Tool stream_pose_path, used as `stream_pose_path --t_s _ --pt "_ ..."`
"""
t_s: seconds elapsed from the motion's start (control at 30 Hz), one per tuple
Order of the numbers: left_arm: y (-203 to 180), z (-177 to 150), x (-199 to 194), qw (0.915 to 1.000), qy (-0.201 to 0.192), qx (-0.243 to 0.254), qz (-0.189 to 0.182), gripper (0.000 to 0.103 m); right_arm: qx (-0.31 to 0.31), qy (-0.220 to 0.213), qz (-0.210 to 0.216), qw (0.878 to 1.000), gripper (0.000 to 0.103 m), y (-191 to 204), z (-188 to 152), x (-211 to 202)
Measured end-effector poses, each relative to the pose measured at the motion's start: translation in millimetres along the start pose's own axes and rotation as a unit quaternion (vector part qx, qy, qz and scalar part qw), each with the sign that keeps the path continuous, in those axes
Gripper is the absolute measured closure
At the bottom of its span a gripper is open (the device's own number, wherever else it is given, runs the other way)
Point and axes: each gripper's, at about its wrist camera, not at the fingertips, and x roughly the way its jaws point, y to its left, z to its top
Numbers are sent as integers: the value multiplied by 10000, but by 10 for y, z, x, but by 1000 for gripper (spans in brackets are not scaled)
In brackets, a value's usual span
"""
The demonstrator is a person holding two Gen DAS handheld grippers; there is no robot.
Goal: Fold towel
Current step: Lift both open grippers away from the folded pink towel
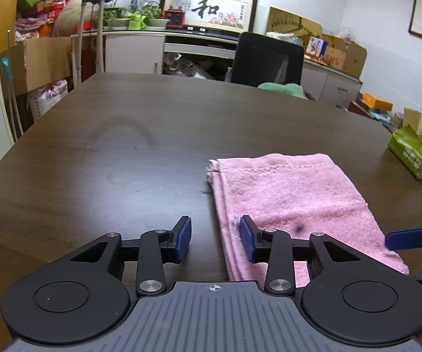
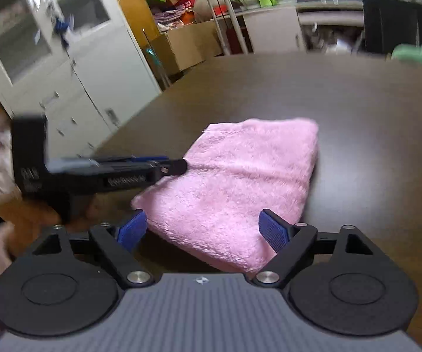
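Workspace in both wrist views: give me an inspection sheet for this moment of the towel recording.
Surface: dark wooden table, faint ring marks, otherwise bare near the work.
Job's things: pink towel lies folded flat, layered edges on its left side, small dark spot near the front.
Clutter: green tissue pack at the right table edge; green cloth at the far edge.
Grippers: left gripper open over the towel's left edge, not pinching; right gripper open wide over the towel's near corner, holding nothing.
Cables: nothing seen.
Surroundings: black chair, cabinets, cardboard boxes, framed calligraphy.
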Motion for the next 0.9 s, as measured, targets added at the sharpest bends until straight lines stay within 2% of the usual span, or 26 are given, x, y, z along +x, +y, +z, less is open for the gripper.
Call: stream_pose_path --t_s 0.17,0.2,0.33,0.43,0.5,0.7,0.9 --pt "152 29 -142 9986 -369 -133 356 58 -637 -130 -485 9967 18 221 103 203" --pt "183 28 -151 9984 -396 -157 384 56 -787 -41 -605 9951 18 255 141 322" --pt "301 16 -166 9977 -432 -232 465 53 -783 98 -706 9944 18 252 187 574" --pt "369 9 -166 9976 -411 -264 492 53 -684 370 -728 9943 10 207 171 750" --pt "389 16 -179 9976 -418 -276 479 51 -659 342 -716 9947 9 167 156 772" --pt "315 13 -242 9979 -561 -120 289 41 -517 368 -991 9930 6 -139 278 805" --pt "94 -56 -207 9980 -525 301 158 40 -386 221 -1145 9924 3 -655 431 897"
